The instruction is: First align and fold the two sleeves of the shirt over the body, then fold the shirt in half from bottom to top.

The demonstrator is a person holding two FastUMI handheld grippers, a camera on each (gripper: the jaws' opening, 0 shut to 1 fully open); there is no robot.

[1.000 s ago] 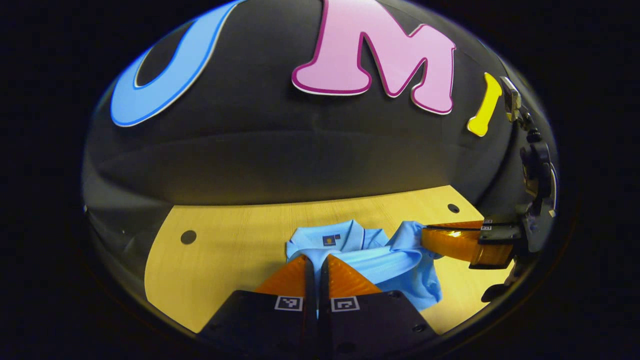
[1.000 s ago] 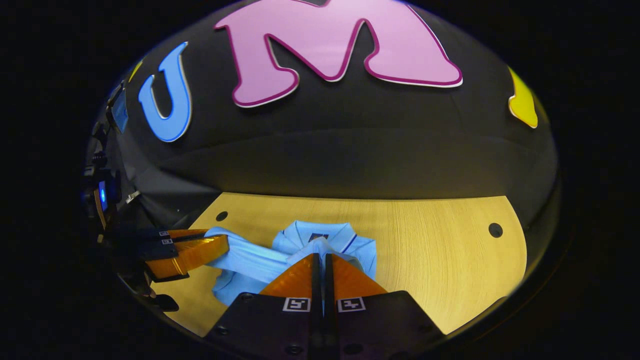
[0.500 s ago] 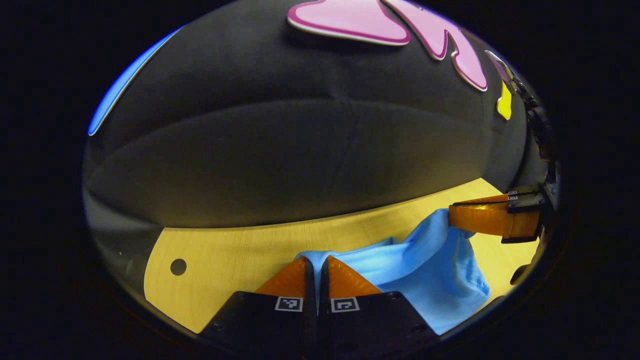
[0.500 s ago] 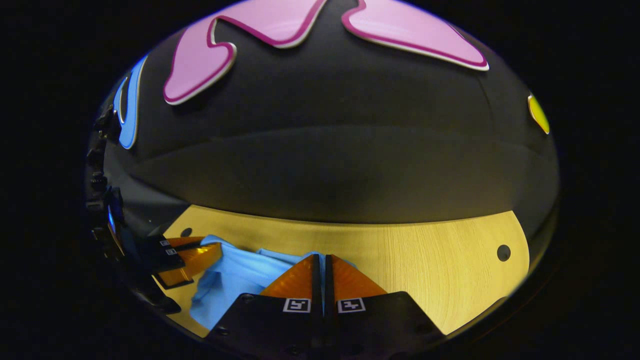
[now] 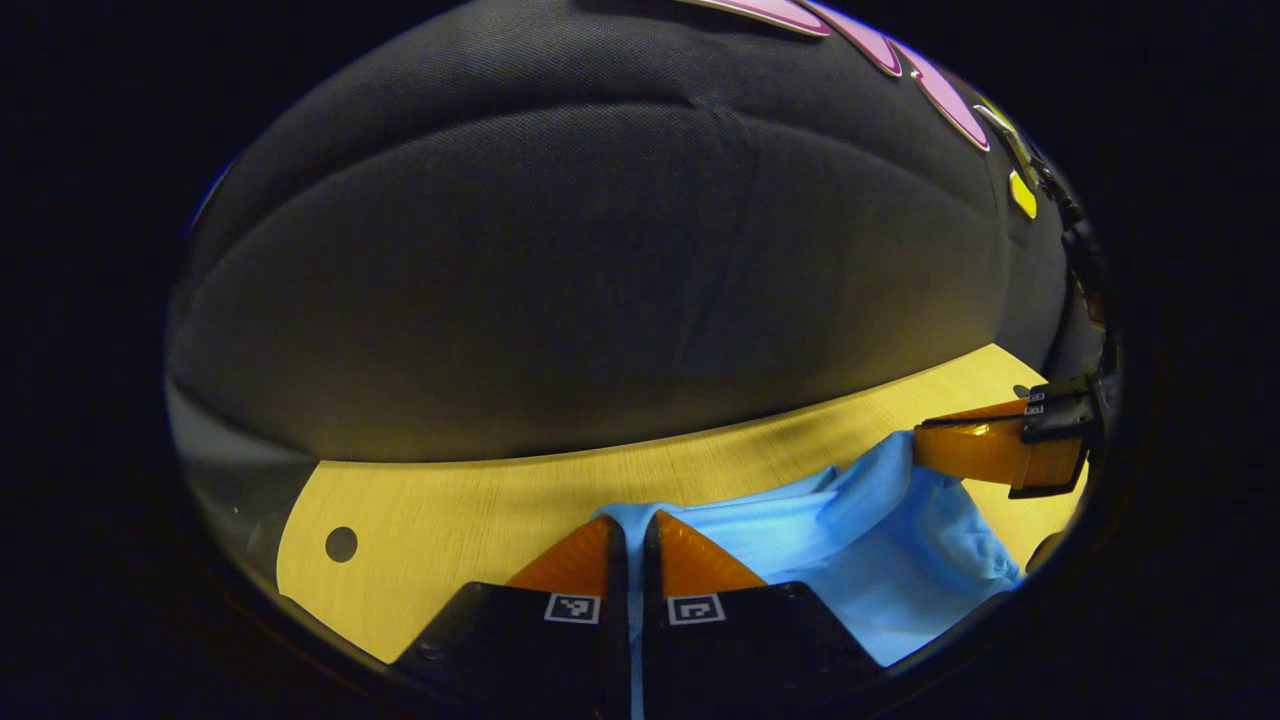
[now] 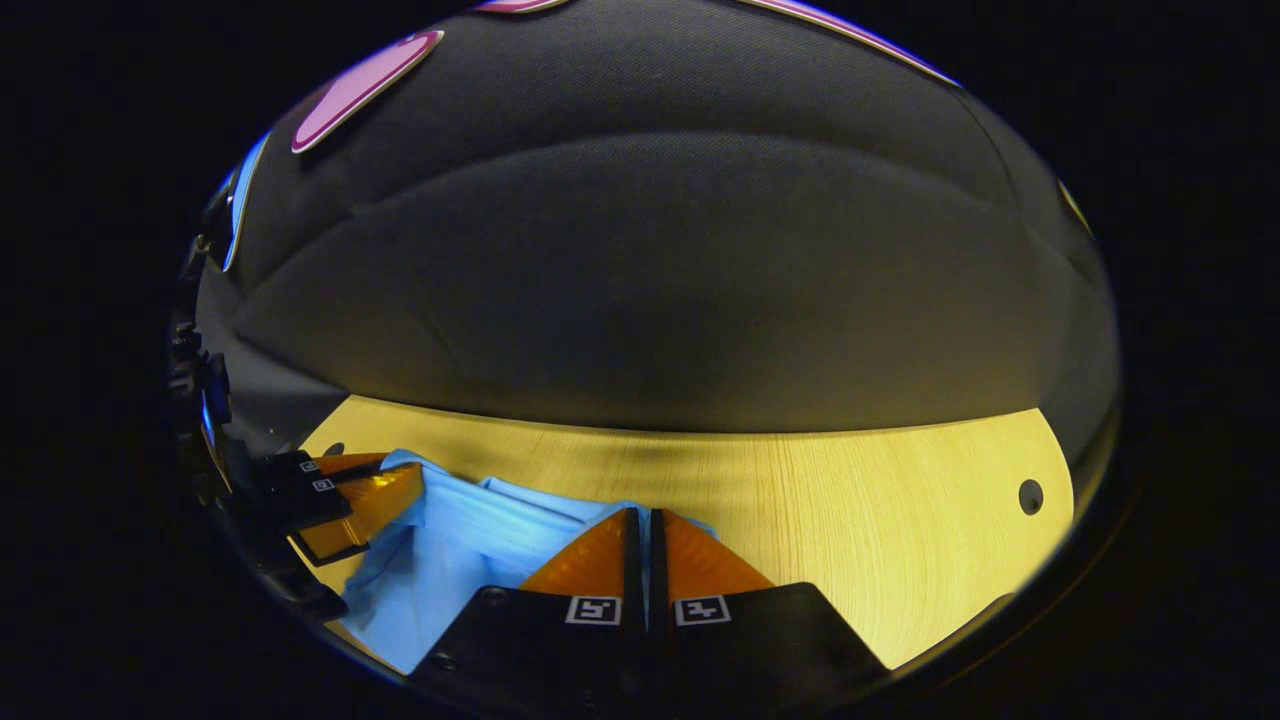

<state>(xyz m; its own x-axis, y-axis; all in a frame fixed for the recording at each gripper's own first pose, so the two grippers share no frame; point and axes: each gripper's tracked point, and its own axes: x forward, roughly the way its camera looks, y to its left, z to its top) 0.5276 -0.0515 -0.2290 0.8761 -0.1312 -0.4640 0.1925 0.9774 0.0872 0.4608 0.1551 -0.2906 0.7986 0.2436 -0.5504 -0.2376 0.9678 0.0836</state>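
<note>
Left gripper [image 5: 630, 525] and right gripper [image 6: 645, 520] each clamp the shirt [image 5: 880, 560] hem above the table [image 6: 850, 520]. Risk: uneven carry skews the fold; cloth slips.

A: What do the tools look like?

B: The left gripper [image 5: 632, 530] has two wedge-shaped fingers on black blocks. Each block carries a small square black-and-white marker [image 5: 572, 608], with round screws lower down.

A: And the other?

B: The right gripper [image 6: 640, 528] matches: same tapered fingers, black blocks, paired markers, screw heads. From the side, in the left gripper view, its body [image 5: 1060, 425] is black with tiny markers; above it, dark hardware, possibly a cable or mount, blurs at the edge.
</note>
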